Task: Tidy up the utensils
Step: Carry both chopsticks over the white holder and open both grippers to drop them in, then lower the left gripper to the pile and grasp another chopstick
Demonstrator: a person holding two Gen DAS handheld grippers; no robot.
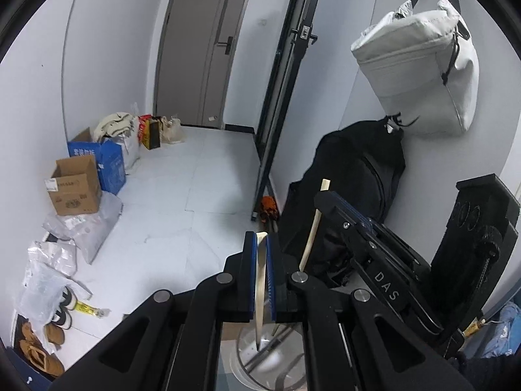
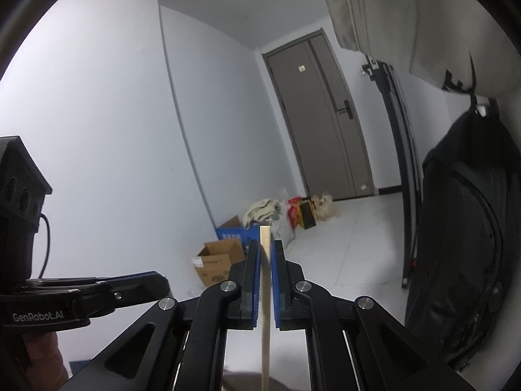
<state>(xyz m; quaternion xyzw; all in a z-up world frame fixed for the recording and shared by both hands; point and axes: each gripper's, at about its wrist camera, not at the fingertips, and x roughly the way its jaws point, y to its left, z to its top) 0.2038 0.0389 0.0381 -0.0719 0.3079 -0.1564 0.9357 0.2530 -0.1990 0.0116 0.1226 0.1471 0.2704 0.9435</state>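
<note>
My left hand-held gripper is clenched on one chopstick, the blue pads tight against its sides. The stick runs down between the jaws and its dark tip hangs inside a shiny metal holder directly below. My right hand-held gripper is clamped the same way on a second chopstick; in the left view that stick slants beside the first one, well above the holder's rim as far as I can tell.

The weak point, I judge, is the grip itself. Each stick is thin and smooth and is pinched across a narrow width, so it can pivot between the pads if its tip catches the holder's rim or floor. A pivot would swing the tip outside the opening.

The two grippers are also close together, and the right one crosses just beside my left jaw. If I bring both down at once they may knock each other, or the sticks may cross and jam.

Letting go too high is another risk: a stick dropped from above could bounce off the metal and tip out, perhaps onto the floor. I cannot see how steady the holder stands.
</note>
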